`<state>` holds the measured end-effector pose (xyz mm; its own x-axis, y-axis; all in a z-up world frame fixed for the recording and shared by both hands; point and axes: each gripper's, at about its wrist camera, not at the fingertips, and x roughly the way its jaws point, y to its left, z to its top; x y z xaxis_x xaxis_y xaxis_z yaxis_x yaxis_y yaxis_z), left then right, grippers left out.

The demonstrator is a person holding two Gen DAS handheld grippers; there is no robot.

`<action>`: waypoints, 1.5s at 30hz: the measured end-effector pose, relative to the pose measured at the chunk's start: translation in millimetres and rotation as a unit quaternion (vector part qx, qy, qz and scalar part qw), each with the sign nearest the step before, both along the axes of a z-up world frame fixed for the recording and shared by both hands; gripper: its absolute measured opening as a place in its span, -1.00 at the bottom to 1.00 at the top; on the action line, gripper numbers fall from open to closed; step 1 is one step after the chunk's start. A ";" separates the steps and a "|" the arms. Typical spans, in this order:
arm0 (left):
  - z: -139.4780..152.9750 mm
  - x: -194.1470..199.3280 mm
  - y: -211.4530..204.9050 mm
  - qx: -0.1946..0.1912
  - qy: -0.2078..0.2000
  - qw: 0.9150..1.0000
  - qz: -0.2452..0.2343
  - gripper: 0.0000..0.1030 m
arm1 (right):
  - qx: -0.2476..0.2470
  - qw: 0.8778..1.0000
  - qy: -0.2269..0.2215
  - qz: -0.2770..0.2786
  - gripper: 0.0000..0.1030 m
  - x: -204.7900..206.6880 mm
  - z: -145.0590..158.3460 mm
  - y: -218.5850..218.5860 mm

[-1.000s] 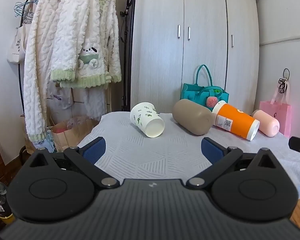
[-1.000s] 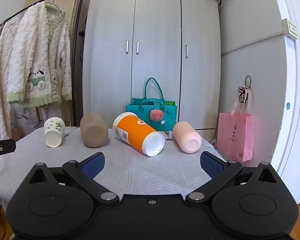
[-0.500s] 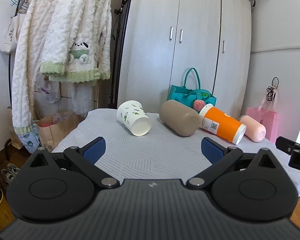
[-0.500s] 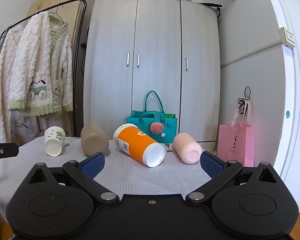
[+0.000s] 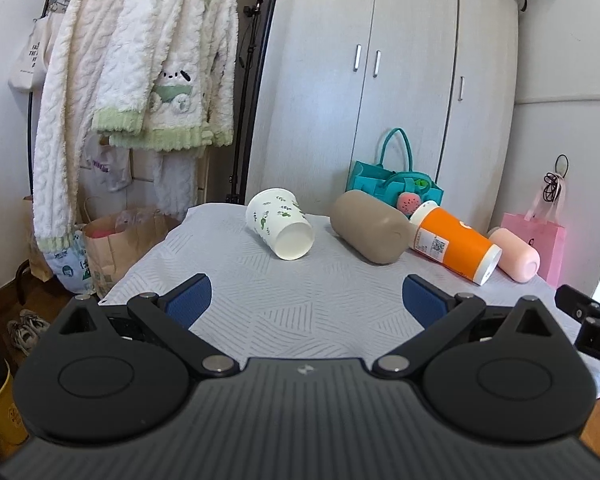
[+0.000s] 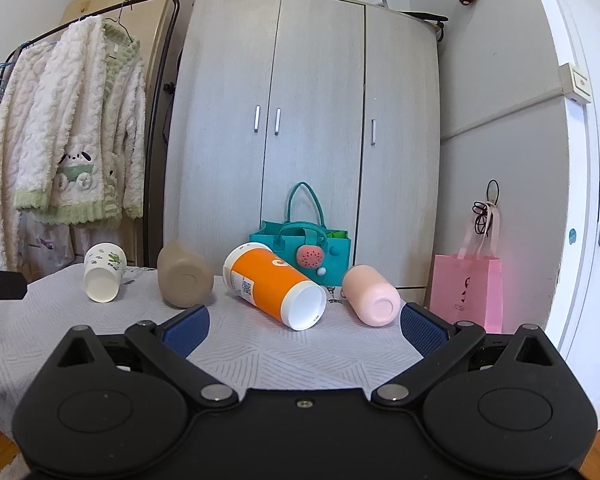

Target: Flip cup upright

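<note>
Cylindrical cups (image 6: 275,285) toppled on textured cloth (image 6: 320,356)

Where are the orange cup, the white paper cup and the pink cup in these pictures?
orange cup (image 6: 270,282), right wrist view, on its orange side wall.
white paper cup (image 5: 274,216), left wrist view, on its printed side wall.
pink cup (image 6: 366,286), right wrist view, on its side wall.

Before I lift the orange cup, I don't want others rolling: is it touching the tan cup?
Cannot tell. In the right wrist view, tablecloth shows between the orange cup and the tan cup; in the left wrist view they overlap.
</note>
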<state>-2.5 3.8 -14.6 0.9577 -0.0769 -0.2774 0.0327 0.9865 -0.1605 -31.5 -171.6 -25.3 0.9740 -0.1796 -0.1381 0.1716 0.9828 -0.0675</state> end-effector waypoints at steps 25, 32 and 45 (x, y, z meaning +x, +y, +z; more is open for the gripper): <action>7.7 -8.2 -3.2 0.021 -0.017 1.000 0.000 1.00 | 0.006 1.000 -0.001 0.015 1.00 -6.9 7.1 -1.3; 10.5 -12.9 -3.2 0.020 -0.018 1.000 -0.001 1.00 | 0.013 1.000 -0.002 0.020 1.00 -11.3 14.0 -2.1; 12.2 -11.9 -6.9 0.022 0.000 1.000 -0.002 1.00 | 0.003 1.000 0.012 0.018 1.00 -17.0 11.0 -2.3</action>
